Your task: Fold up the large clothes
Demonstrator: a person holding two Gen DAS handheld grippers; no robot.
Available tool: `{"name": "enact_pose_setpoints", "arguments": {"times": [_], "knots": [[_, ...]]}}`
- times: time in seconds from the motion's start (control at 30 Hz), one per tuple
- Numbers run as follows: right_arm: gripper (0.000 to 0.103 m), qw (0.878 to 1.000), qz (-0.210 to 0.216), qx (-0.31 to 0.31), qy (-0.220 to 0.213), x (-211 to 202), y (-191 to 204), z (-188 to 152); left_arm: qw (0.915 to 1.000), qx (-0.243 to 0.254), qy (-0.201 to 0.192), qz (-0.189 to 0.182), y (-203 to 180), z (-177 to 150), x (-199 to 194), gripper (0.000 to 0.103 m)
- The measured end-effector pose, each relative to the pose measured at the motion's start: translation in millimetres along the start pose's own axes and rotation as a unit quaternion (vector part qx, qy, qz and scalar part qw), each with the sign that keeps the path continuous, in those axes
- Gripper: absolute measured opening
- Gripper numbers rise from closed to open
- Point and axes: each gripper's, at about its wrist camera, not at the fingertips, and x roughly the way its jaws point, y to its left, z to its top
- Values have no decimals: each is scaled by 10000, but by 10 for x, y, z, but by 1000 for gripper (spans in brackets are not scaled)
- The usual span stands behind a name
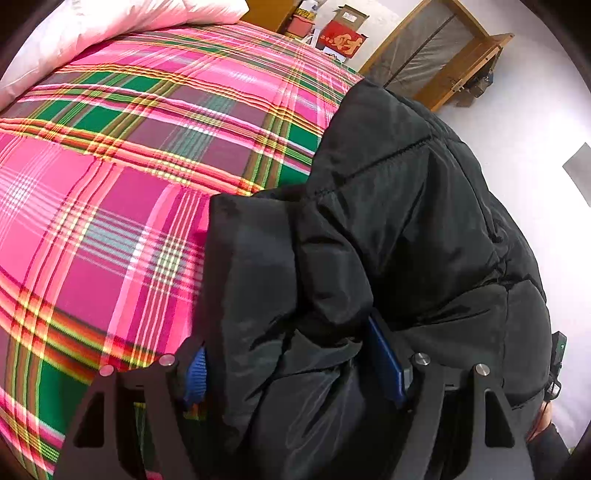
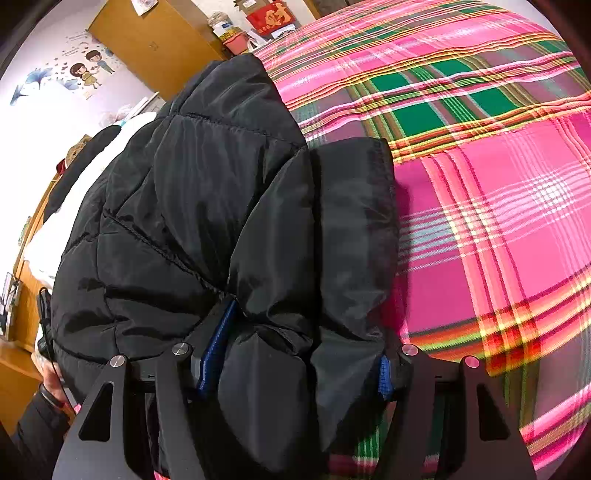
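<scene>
A black quilted puffer jacket (image 1: 399, 206) lies bunched on a bed with a pink, green and yellow plaid cover (image 1: 110, 184). My left gripper (image 1: 291, 369) is shut on a thick fold of the jacket, its blue pads pressed into the fabric on both sides. In the right wrist view the same jacket (image 2: 192, 206) fills the left half, over the plaid cover (image 2: 498, 206). My right gripper (image 2: 299, 354) is shut on another thick fold of the jacket. The fingertips of both grippers are buried in the fabric.
A pink-white pillow (image 1: 122, 22) lies at the bed's far end. A wooden-framed door (image 1: 436, 55) and a red box (image 1: 341, 40) stand beyond the bed. A wooden cabinet (image 2: 155, 40), wall stickers (image 2: 81, 70) and white bedding (image 2: 66, 218) lie to the left.
</scene>
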Motion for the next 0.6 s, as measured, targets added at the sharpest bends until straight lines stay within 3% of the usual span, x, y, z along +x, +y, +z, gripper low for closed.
{"name": "enact_pose_setpoints", "arguments": {"times": [0.1,0.27,0.37,0.6], "knots": [[51,10000,-6,-26,0,-11,42,25,10000,71,26,9,-26,18,1,73],[35,9998,-200,-67,-34,-88,183,63,9993,315,-39,194,-200,22,-68,43],[27,9993,-339,-147,-86,-208,281,87,9988,337,-116,335,-288,44,-172,30],[20,9985,-310,-280,-348,-615,469,87,9966,329,-696,308,-418,13,-720,23]]}}
